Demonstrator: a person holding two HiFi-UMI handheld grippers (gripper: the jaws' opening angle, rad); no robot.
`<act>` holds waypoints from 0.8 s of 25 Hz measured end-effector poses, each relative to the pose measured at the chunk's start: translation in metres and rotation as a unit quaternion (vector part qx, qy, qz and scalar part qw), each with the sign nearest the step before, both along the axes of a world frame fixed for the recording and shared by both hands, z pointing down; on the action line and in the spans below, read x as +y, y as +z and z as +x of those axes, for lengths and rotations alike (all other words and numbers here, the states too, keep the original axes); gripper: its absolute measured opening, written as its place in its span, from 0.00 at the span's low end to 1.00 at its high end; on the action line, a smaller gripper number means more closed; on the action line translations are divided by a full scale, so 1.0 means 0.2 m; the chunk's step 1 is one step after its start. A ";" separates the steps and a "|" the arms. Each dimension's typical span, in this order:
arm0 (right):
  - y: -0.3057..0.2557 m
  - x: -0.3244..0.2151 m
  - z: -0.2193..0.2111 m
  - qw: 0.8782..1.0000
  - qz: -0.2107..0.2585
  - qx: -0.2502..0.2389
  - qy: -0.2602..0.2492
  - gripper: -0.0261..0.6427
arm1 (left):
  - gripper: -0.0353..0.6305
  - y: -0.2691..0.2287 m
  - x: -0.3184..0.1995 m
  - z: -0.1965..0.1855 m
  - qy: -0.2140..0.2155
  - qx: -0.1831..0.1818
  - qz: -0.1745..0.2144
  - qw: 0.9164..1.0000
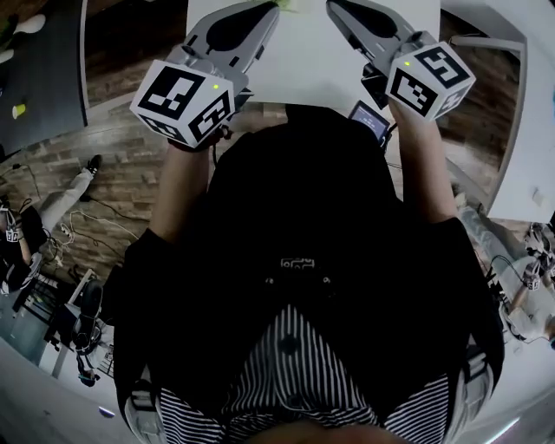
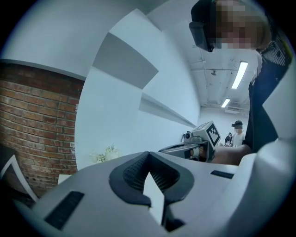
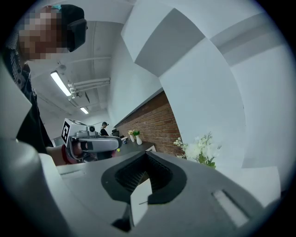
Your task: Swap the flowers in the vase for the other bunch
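In the head view I hold both grippers out over the near edge of a white table (image 1: pixel 303 74). My left gripper (image 1: pixel 267 9) and my right gripper (image 1: pixel 335 7) point away from me, side by side. A green and pale bit of flowers (image 1: pixel 290 4) shows at the top edge between their tips. The left gripper view shows its jaws (image 2: pixel 149 175) shut with nothing in them, and a white bunch of flowers (image 2: pixel 105 154) stands far ahead by the wall. My right gripper (image 3: pixel 145 175) is also shut and empty, with white flowers (image 3: pixel 199 149) ahead to the right. No vase body is visible.
A brick wall (image 2: pixel 32 125) runs along the left of the table. A dark counter at the back holds two small vases (image 3: pixel 135 137). A small screen device (image 1: pixel 368 120) hangs by my right wrist. A dark table (image 1: pixel 43 69) and a seated person (image 1: pixel 35 230) are on my left.
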State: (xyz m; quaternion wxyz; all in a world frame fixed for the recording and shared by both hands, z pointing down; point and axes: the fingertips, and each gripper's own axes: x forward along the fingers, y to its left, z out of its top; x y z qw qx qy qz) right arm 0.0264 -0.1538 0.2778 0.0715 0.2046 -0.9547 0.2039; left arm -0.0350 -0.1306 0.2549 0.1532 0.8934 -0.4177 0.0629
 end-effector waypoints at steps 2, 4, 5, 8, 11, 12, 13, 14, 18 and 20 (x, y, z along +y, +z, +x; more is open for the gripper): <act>0.02 -0.06 0.01 1.000 -0.005 -0.005 -0.007 0.05 | 0.06 0.00 -0.05 0.01 -0.009 -0.004 -0.001 1.000; 0.05 -0.10 0.03 1.000 -0.007 -0.009 -0.011 0.05 | 0.06 0.02 -0.08 0.01 -0.016 -0.006 -0.001 1.000; 0.08 -0.12 0.05 1.000 -0.008 -0.009 -0.013 0.05 | 0.06 0.04 -0.09 0.02 -0.016 -0.006 -0.006 1.000; 0.16 -0.17 0.09 1.000 -0.021 -0.007 -0.013 0.05 | 0.06 0.12 -0.09 0.00 -0.020 -0.011 -0.035 0.999; 0.15 -0.24 0.12 1.000 -0.019 -0.009 -0.012 0.05 | 0.06 0.12 -0.12 0.00 -0.029 -0.004 -0.042 0.999; 0.14 -0.26 0.12 1.000 -0.018 -0.011 -0.013 0.05 | 0.06 0.12 -0.14 -0.01 -0.031 -0.001 -0.041 0.999; 0.13 -0.28 0.12 1.000 -0.018 -0.013 -0.013 0.05 | 0.06 0.12 -0.15 0.00 -0.031 0.000 -0.043 0.999; 0.14 -0.29 0.11 1.000 -0.020 -0.013 -0.013 0.05 | 0.06 0.13 -0.17 0.00 -0.028 0.000 -0.045 0.999; 0.19 -0.35 0.10 1.000 -0.025 -0.003 -0.005 0.05 | 0.06 0.19 -0.22 0.02 -0.010 0.006 -0.050 0.999; 0.19 -0.36 0.10 1.000 -0.022 -0.002 0.004 0.05 | 0.06 0.18 -0.24 0.02 0.002 0.009 -0.048 0.999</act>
